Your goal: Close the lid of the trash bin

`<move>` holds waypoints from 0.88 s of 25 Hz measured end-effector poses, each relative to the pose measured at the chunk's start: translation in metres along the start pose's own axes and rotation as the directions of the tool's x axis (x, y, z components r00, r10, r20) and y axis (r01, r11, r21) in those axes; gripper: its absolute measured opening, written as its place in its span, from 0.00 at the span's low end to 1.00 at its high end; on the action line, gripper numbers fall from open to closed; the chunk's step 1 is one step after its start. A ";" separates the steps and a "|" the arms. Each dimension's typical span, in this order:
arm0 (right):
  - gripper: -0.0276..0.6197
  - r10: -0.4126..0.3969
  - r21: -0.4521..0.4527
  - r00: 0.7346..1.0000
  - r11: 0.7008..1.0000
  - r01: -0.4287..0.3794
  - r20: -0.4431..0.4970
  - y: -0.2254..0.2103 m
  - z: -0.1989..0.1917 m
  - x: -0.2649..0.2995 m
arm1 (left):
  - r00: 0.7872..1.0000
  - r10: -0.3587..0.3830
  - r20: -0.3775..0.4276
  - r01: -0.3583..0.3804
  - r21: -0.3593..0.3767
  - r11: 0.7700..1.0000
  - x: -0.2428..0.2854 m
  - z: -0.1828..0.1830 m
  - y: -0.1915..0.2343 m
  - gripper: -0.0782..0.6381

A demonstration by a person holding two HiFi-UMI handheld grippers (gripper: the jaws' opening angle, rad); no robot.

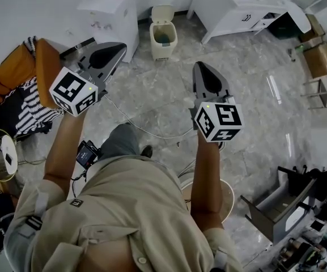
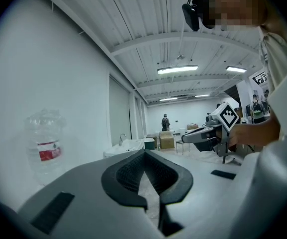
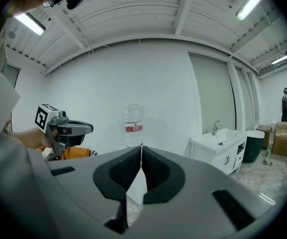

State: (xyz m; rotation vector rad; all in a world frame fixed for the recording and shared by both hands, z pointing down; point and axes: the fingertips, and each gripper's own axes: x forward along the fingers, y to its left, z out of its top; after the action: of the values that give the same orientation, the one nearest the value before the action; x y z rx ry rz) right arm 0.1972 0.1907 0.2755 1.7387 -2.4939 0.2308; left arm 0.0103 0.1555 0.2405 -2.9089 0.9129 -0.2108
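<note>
1. My left gripper (image 1: 115,50) has its jaws pressed together on nothing and is held out in the air. With the tips shut, I judge a push on the lid could skid off instead of catching it.
2. A clear bottle (image 2: 44,144) shows left of those jaws, and a white cabinet (image 1: 113,13) stands just beside the bin. If I swing in wide from that side, I could clip either one.
3. A thin cable (image 1: 136,124) loops below the grippers, between me and the bin. Stepping forward could snag it and jerk my aim.
4. The trash bin (image 1: 163,40) sits on the floor against the far wall, well apart from both grippers, with its lid (image 1: 162,12) standing upright and open. Pressing too low might shove the light bin backwards rather than tip the lid down.
5. My right gripper (image 1: 207,72) is also fully closed and empty. Leading with both could make them collide over the narrow lid.
</note>
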 end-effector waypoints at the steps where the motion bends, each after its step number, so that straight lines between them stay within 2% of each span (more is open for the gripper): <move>1: 0.08 -0.008 0.001 1.000 1.000 0.008 -0.005 -0.004 -0.001 0.006 | 1.000 -0.006 0.002 0.006 -0.005 1.000 0.008 -0.003 0.006 0.13; 6: 0.08 -0.076 -0.009 0.997 0.997 0.076 -0.022 -0.038 -0.002 0.037 | 0.997 -0.072 0.020 0.073 -0.022 0.997 0.065 -0.014 0.041 0.13; 11: 0.08 -0.154 0.017 0.988 0.988 0.154 -0.028 -0.082 0.012 0.079 | 0.987 -0.155 0.028 0.156 -0.014 0.988 0.131 -0.005 0.081 0.13; 22: 0.08 -0.238 0.034 0.969 0.970 0.240 -0.065 -0.121 0.027 0.191 | 0.965 -0.264 -0.006 0.264 -0.026 0.964 0.218 -0.023 0.185 0.13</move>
State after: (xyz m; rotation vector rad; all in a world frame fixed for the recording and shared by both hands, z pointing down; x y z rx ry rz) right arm 0.2449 -0.0317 0.2888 1.9952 -2.2261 0.3121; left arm 0.0799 -0.1216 0.2636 -3.0478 0.5285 -0.2324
